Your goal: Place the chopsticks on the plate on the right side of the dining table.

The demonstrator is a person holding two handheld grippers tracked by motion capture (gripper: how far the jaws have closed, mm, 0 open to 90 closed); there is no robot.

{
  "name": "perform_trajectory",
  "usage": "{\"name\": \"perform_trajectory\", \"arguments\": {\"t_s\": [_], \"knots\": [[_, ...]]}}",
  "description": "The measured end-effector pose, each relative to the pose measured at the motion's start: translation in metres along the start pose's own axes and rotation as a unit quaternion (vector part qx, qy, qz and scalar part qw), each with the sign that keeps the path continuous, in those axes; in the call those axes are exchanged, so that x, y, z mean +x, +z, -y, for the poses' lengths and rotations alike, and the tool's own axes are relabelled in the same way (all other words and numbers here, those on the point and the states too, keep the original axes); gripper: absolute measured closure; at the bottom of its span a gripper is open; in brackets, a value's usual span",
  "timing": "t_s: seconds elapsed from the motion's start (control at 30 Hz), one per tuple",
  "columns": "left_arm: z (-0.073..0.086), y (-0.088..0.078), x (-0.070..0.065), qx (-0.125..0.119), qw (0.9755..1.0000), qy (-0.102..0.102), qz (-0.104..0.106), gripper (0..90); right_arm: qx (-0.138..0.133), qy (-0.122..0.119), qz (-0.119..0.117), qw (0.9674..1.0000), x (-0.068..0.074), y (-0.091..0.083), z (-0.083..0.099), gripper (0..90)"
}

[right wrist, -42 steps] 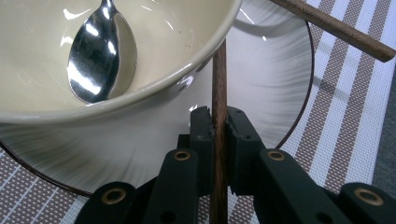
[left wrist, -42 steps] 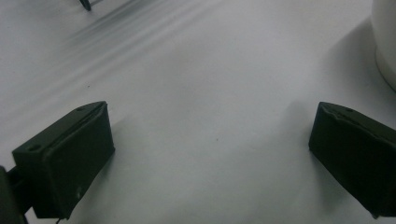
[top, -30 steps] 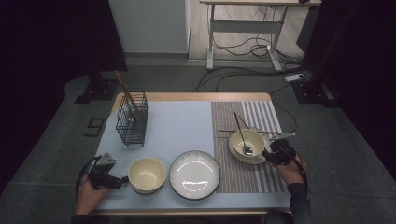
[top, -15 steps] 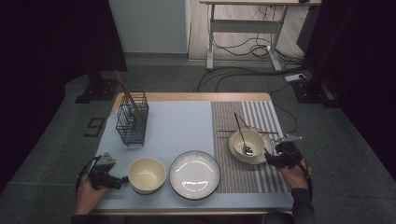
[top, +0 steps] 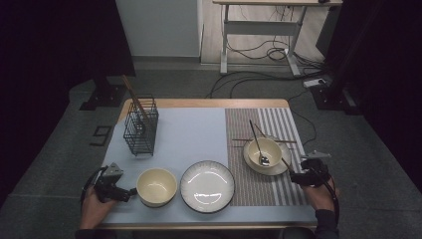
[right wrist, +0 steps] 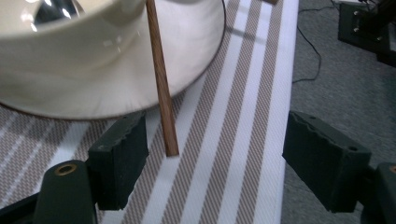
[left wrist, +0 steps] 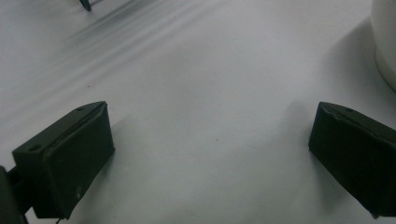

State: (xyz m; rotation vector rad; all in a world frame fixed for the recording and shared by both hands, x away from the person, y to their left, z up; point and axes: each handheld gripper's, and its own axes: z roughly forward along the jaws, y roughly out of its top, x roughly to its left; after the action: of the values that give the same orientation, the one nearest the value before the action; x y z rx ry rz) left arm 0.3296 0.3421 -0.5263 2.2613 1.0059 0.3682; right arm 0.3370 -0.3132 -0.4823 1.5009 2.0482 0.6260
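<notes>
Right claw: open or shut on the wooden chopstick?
Open. The right claw has just been opening; the chopstick end lies between its jaws, pressed by neither.

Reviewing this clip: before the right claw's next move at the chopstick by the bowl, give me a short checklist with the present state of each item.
1. Right claw open: ok. Its jaws have just been opening and stand wide apart.
2. Chopstick free of the pads: ok. Its end lies between the jaws, near one pad, with a gap showing.
3. Chopstick settled: ok. It leans on the bowl's saucer, its tip on the striped mat.
4. Spoon in the bowl: ok.
5. Left claw out of the way: ok. Open over bare mat beside the empty bowl.
6. Second chopstick's rest behind the bowl: cannot tell.
</notes>
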Motion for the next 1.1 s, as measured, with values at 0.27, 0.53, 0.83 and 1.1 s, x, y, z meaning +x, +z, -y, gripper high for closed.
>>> {"name": "perform_trajectory", "arguments": {"t_s": [0.27, 0.53, 0.83, 1.1], "knots": [[0.000, 0.000, 0.000, 0.000, 1.0000, 0.000, 0.000, 0.0, 0.015, 0.010, 0.012, 0.9998, -0.008, 0.001, 0.008, 25.6], [0.000, 0.000, 0.000, 0.000, 1.0000, 0.000, 0.000, 0.0, 0.017, 0.013, 0.022, 0.9995, -0.014, 0.006, 0.007, 29.0], [0.000, 0.000, 0.000, 0.000, 1.0000, 0.000, 0.000, 0.0, 0.020, 0.008, 0.037, 0.9991, -0.019, 0.013, 0.004, 34.0], [0.000, 0.000, 0.000, 0.000, 1.0000, 0.000, 0.000, 0.0, 0.012, 0.017, 0.043, 0.9989, -0.027, 0.015, 0.003, 36.9]]}}
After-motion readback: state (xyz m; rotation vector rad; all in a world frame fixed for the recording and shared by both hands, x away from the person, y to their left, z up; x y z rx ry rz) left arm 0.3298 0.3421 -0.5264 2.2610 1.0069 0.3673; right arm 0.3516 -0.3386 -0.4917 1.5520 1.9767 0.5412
